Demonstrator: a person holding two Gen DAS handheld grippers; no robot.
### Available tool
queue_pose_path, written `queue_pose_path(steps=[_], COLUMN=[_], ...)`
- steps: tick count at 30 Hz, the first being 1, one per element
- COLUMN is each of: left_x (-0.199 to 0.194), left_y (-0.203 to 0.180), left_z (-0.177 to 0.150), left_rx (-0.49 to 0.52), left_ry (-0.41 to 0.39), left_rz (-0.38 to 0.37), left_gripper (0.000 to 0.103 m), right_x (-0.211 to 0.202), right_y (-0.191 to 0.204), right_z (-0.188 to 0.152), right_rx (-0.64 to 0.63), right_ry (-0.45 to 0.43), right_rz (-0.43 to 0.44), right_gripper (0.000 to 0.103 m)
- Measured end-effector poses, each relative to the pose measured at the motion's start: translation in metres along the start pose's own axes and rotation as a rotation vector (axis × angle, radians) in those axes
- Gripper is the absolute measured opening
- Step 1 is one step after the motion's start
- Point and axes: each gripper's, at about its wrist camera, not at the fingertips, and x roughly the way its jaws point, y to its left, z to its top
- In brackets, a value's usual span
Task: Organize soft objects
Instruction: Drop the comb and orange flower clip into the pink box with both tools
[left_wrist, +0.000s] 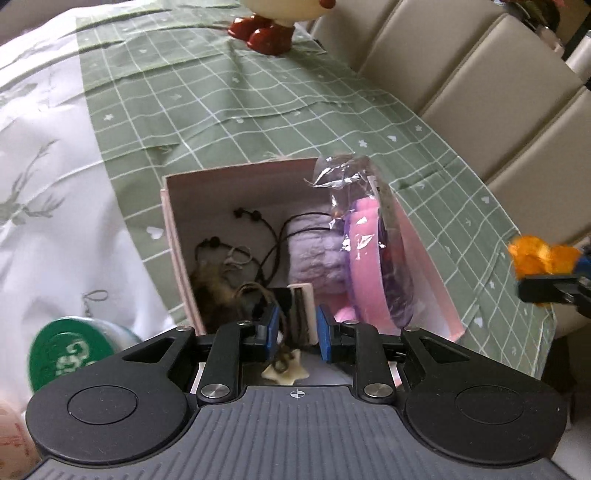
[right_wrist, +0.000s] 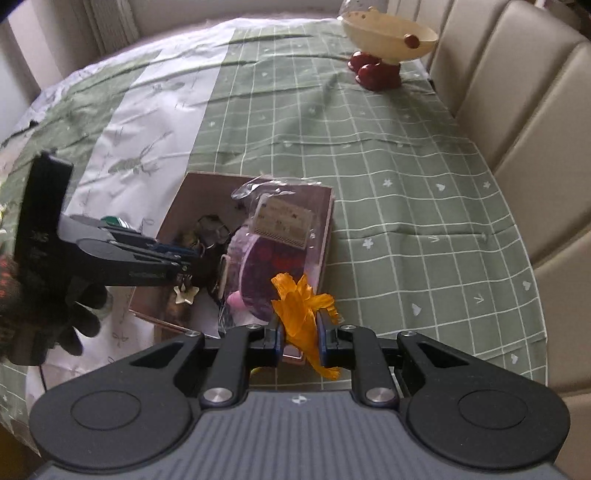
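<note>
pink box (left_wrist: 173, 236) — cords, purple plush (left_wrist: 314, 254)

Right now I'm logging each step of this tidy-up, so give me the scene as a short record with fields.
surface: table under a green checked cloth
container: open pink box, holding a purple plush, dark cords and a plastic-wrapped pink item
left claw: over the box, a corded star charm hanging between its pads
right claw: shut on an orange fabric piece, beside the box
far end: cream bowl on red feet
</note>
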Motion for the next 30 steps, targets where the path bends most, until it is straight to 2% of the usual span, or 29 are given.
queue_pose_path(steps=[5, 11, 16, 20, 22, 23, 24, 25, 27, 30], left_x=[-0.022, -0.053, -0.079, -0.085, -0.085, -0.085, -0.084, -0.084, -0.086, -0.088], left_y=[0.013, 0.038, 0.052, 0.06, 0.064, 0.066, 0.069, 0.072, 0.079, 0.087], left_z=[-0.004, -0.026, -0.057, -0.092, -0.112, -0.121, -0.131, -0.14, -0.156, -0.174], left_rx=[0.009, -0.036, -0.068, -0.053, -0.03, -0.023, -0.02, -0.025, -0.046, -0.057], left_ry=[-0.016, -0.05, -0.106, -0.101, -0.083, -0.074, -0.064, -0.058, -0.066, -0.104], left_rz=[0.002, -0.029, -0.034, -0.012, 0.011, 0.025, 0.04, 0.052, 0.07, 0.092], left_gripper=[0.025, 0.025, 0.025, 0.025, 0.025, 0.025, 0.025, 0.025, 0.025, 0.025], right_x=[0.013, 0.041, 0.09, 0.129, 0.145, 0.15, 0.152, 0.15, 0.137, 0.108], right_y=[0.027, 0.06, 0.071, 0.079, 0.082, 0.082, 0.082, 0.084, 0.088, 0.101], right_z=[0.026, 0.064, 0.091, 0.092, 0.085, 0.081, 0.077, 0.072, 0.061, 0.038], right_rx=[-0.021, -0.045, 0.055, 0.103, 0.123, 0.136, 0.145, 0.148, 0.144, 0.09], right_ry=[-0.009, -0.044, -0.066, -0.108, -0.101, -0.092, -0.102, -0.124, -0.182, -0.328], right_rz=[0.013, -0.003, 0.001, -0.021, -0.023, -0.03, -0.028, -0.03, -0.051, -0.105], right_gripper=[0.017, 0.017, 0.017, 0.018, 0.026, 0.035, 0.039, 0.04, 0.056, 0.063])
